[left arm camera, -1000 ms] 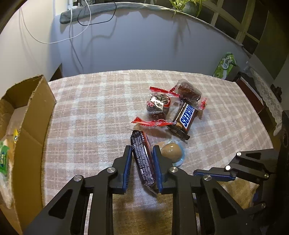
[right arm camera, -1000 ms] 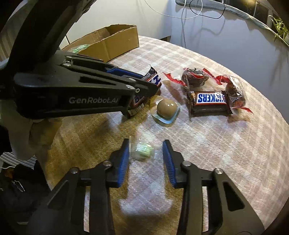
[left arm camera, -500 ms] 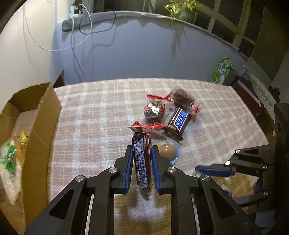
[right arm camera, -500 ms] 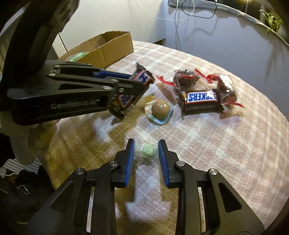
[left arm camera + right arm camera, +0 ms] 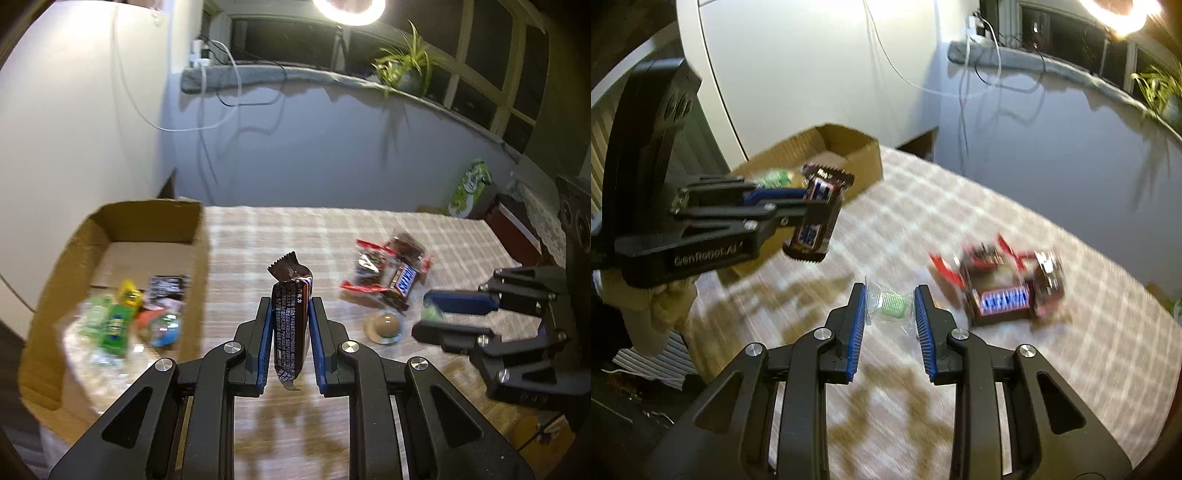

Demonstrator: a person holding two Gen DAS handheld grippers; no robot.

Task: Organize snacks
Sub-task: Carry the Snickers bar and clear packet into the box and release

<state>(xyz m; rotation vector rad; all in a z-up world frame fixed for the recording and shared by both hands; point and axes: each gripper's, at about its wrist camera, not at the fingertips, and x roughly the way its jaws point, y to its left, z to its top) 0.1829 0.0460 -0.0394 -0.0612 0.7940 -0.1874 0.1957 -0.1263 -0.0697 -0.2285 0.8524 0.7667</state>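
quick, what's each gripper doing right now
left gripper: shut on a dark chocolate bar, lifted off the table.
right gripper: shut on a small green candy in clear wrap.

The tablecloth (image 5: 280, 236) carries a beige-and-white plaid pattern. The cardboard box (image 5: 199, 251) is plain brown; the chocolate bar (image 5: 290, 314) wrapper is dark brown with white print. The small candy (image 5: 892, 302) is green inside clear wrap.

Snacks (image 5: 122, 317) in box (image 5: 199, 258), table's (image 5: 280, 229) left
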